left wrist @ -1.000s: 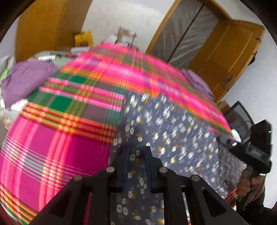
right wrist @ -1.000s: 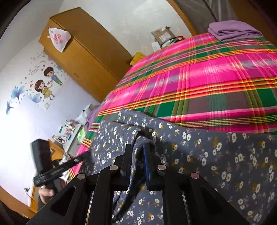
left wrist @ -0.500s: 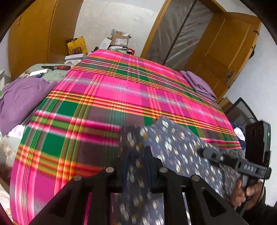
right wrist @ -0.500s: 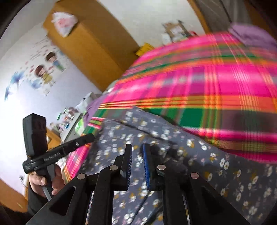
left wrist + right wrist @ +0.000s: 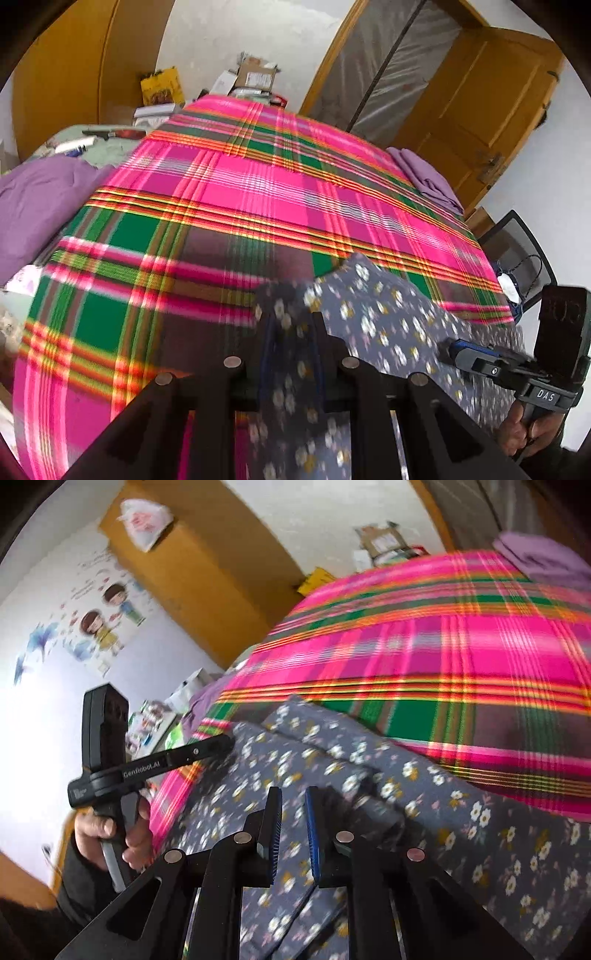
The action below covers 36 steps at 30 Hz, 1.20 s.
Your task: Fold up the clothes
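At the bottom centre of the left wrist view, the left gripper (image 5: 291,332) is clamped on a bunched edge of the grey floral garment (image 5: 384,317), likely to carry that edge for a fold. In the right wrist view, the right gripper (image 5: 293,823) stands with its jaws apart and nothing pinched between them, above the same cloth, which lies in layered pleats across the lower frame. Beyond, the pink plaid bedspread (image 5: 258,184) bears it; a folded purple cloth (image 5: 428,177) rests far at the upper right.
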Motion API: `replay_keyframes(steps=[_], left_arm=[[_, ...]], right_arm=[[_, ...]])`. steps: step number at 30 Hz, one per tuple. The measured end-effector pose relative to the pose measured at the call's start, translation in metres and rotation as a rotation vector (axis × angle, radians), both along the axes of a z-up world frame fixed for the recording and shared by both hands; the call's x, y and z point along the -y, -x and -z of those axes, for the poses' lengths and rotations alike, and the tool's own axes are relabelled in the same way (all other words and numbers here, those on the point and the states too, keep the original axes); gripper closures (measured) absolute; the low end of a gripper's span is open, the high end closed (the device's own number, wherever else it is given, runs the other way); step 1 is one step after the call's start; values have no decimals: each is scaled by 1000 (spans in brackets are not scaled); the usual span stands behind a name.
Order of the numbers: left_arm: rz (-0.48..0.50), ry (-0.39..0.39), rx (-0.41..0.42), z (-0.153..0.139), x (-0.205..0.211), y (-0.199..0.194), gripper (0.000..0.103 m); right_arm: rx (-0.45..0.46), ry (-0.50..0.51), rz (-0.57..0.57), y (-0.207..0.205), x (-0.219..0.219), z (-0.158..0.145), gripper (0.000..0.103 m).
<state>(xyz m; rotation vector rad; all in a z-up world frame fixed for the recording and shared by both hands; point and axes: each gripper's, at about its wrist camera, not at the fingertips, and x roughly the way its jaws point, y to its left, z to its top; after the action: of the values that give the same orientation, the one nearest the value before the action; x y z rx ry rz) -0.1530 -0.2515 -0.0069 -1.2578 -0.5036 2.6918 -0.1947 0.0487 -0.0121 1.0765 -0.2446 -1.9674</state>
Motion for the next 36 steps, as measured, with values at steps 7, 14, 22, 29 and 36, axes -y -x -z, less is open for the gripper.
replay_keyframes(steps=[7, 14, 22, 29, 36], left_arm=[[13, 44, -4, 9, -12, -30, 84], [72, 71, -39, -2, -41, -37, 84], [91, 73, -13, 7, -58, -30, 83], [191, 18, -38, 4, -91, -57, 83], [307, -53, -91, 1, -125, -79, 83]], right_arm=[[-19, -72, -59, -15, 11, 13, 90], [-40, -55, -57, -22, 1, 7, 88], [-51, -42, -5, -32, -32, 2, 88], [-48, -29, 74, -38, -73, 1, 88], [-30, -3, 168, -44, -114, 8, 76]])
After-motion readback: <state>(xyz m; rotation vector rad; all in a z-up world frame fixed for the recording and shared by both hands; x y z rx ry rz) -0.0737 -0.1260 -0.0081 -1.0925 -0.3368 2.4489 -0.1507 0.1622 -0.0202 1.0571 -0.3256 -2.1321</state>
